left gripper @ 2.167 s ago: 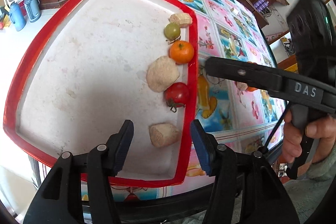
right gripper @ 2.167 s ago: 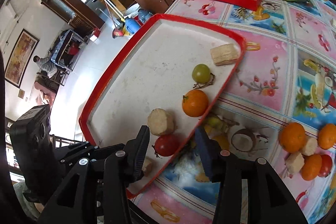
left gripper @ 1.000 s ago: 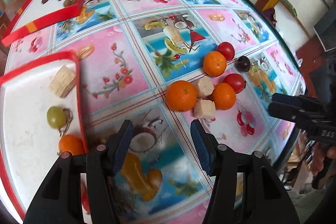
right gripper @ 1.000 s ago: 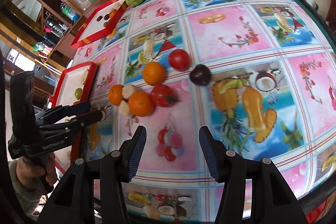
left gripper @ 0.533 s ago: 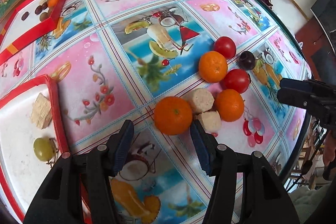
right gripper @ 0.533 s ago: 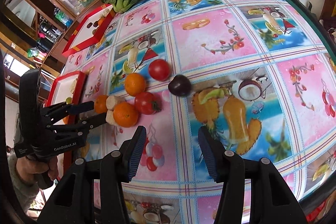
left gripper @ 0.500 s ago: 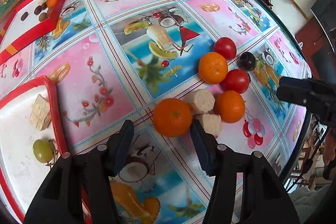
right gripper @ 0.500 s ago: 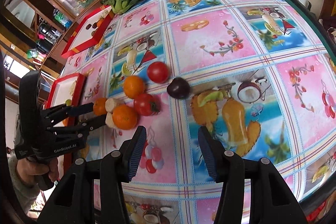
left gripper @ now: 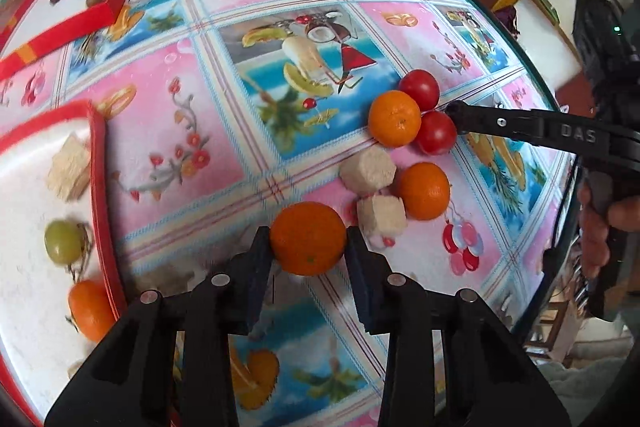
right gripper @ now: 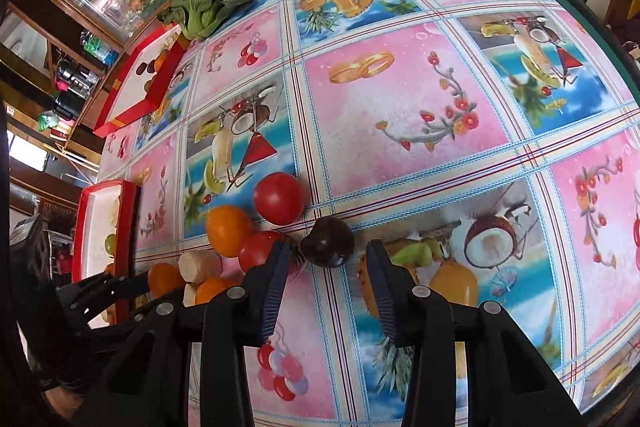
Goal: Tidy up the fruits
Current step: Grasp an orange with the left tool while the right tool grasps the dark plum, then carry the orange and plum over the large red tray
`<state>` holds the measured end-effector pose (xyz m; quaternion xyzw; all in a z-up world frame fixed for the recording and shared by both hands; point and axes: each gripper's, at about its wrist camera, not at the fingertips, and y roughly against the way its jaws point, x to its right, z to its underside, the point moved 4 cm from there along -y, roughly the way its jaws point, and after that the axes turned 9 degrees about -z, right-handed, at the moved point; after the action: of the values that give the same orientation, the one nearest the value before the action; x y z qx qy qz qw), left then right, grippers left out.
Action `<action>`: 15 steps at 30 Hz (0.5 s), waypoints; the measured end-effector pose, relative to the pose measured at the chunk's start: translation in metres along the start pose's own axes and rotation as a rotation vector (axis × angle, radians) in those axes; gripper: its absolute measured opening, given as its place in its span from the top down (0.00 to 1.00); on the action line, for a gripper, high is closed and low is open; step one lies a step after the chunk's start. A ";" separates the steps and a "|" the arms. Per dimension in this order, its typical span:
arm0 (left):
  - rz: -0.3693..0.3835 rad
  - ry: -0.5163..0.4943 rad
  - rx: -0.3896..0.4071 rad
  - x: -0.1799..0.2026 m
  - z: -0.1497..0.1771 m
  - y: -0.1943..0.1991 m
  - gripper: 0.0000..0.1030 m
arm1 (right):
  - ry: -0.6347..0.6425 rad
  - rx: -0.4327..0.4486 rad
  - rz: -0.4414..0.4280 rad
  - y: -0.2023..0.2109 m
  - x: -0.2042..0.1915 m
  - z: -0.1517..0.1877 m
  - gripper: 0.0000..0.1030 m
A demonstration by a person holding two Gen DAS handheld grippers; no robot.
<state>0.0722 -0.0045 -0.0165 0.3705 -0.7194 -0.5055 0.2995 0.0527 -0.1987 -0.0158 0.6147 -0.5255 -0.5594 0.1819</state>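
Left wrist: beige cubes [left gripper: 367, 171] just beside gripped orange [left gripper: 307, 238].

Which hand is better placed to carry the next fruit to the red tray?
Probably the left gripper: its closing jaws already flank an orange, and the red tray lies just beside. The right gripper is farther away.

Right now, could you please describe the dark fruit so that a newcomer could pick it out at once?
On the picture-printed tablecloth, find the fruit cluster near the right tool, whose jaws are closing. The dark fruit lies between them, beside a red tomato. It is the only near-black, purple piece; its neighbours are red, orange or beige.
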 end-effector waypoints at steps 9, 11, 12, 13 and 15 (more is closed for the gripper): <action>0.016 0.034 -0.014 0.000 0.024 0.007 0.67 | -0.009 -0.006 0.004 -0.009 0.005 -0.009 0.70; 0.014 0.027 -0.015 0.003 0.028 0.008 0.67 | -0.006 -0.010 0.001 -0.008 0.003 -0.008 0.72; 0.015 0.022 -0.016 0.004 0.030 0.009 0.67 | -0.001 -0.015 0.010 -0.006 0.002 -0.007 0.72; 0.017 0.018 -0.016 0.005 0.032 0.010 0.67 | 0.007 -0.020 0.020 -0.005 0.001 -0.004 0.72; 0.014 0.007 -0.018 0.007 0.036 0.011 0.67 | 0.035 -0.029 0.025 -0.001 -0.001 0.003 0.72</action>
<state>0.0375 0.0101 -0.0170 0.3644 -0.7164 -0.5085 0.3087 0.0509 -0.1967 -0.0167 0.6150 -0.5217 -0.5539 0.2067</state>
